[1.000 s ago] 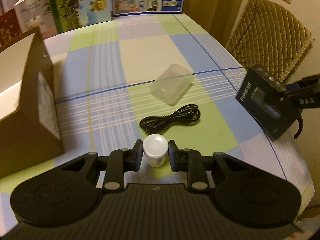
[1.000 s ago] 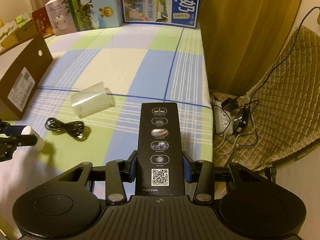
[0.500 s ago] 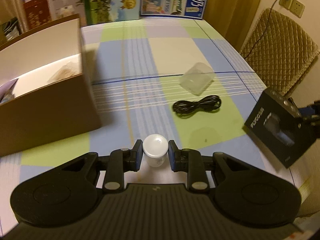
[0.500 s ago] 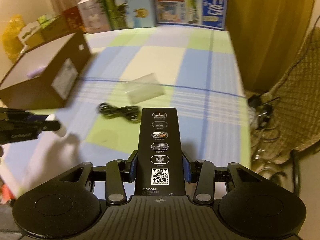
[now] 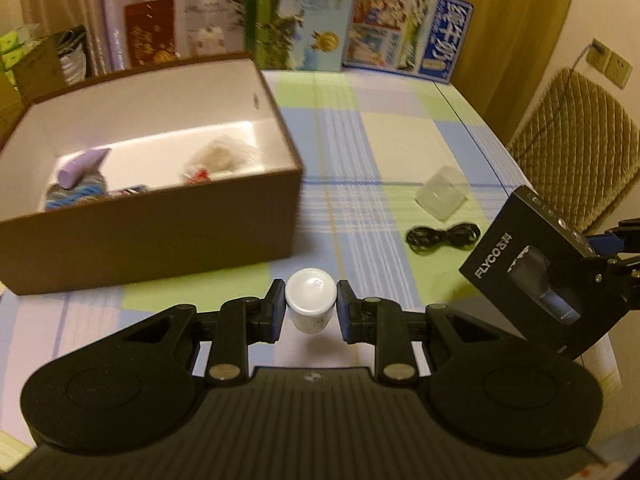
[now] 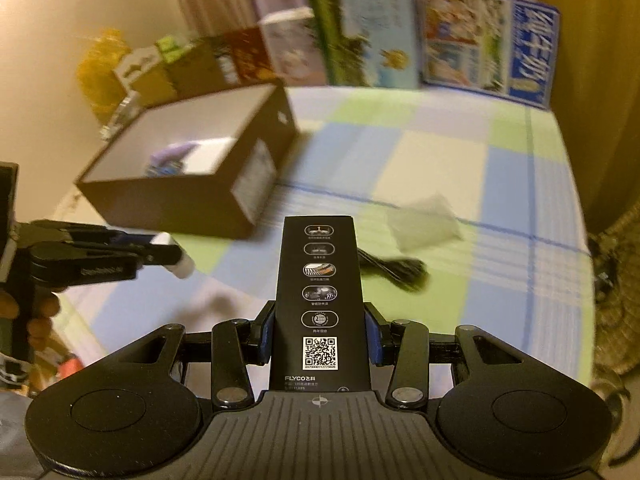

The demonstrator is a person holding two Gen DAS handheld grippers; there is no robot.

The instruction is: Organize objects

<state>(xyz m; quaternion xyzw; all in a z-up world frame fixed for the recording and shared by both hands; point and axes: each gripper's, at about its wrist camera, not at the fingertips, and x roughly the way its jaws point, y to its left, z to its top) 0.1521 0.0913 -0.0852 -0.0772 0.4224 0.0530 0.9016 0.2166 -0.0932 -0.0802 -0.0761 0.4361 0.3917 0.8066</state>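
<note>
This is a home, most likely a living or dining room. The surface (image 5: 400, 136) wears a checked cloth in pastel squares, curtains (image 5: 80, 4) hang behind, printed milk cartons (image 5: 408, 36) (Chinese lettering) lean at the back, and a quilted chair (image 5: 576, 128) stands beside a wall socket (image 5: 610, 63).

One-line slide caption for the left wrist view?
Left gripper holds a small white jar above the checked tablecloth, beside the open cardboard box; right gripper carries a black FLYCO box.
</note>
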